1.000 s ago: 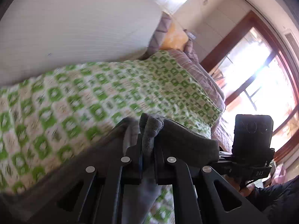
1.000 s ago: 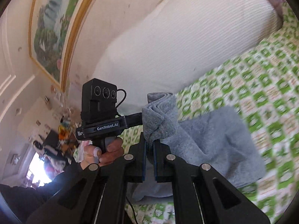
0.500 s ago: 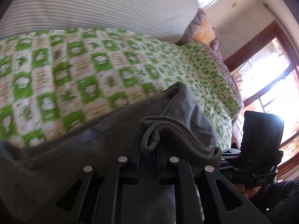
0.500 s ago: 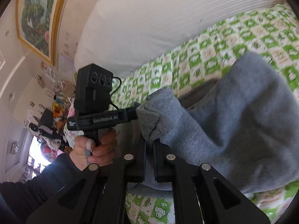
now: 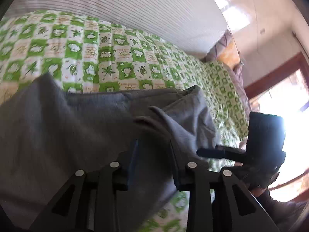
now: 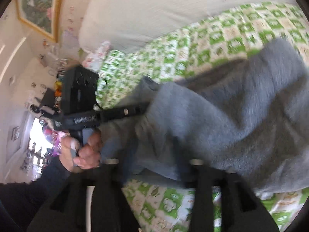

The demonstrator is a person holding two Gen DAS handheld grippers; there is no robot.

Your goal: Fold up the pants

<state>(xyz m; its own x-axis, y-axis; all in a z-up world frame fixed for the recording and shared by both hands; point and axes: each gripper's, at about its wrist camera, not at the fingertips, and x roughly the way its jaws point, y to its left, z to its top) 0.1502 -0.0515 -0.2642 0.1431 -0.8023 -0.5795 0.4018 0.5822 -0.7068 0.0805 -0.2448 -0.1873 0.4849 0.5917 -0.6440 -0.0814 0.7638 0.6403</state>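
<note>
The gray pants (image 5: 81,127) lie on the bed w/ the green and white checked blanket (image 5: 108,58). They look folded over once, so a thick gray stack sits near the front edge of the bed. A big white pillow (image 5: 146,13) is at the far side.

Left hand-held gripper (image 5: 152,145): its jaws are opening, and a bump of gray cloth is between them. The pads don't seem to squeeze it now; the cloth looks loose there. In the right wrist view you can see the person's hand (image 6: 85,150) holding that same tool.

Right hand-held gripper (image 6: 154,166): jaws opening too, spread wide. The pic is blurry, so I can't be sure, but the pants edge seems to rest between the jaws, not pinched.

Step in hand, I think: letting go of the pants after laying one half over the other. Both tools are low, close to the bed, and the cloth is dropping out of them.

Next move prob needs: pull both tools back and clear of the cloth w/o dragging it, so the fold stays neat. Then look for the next edge to grab, maybe one end of the stack, to fold it again. The top right corner looks a bit rumpled, so a smooth-out may help first.
</note>
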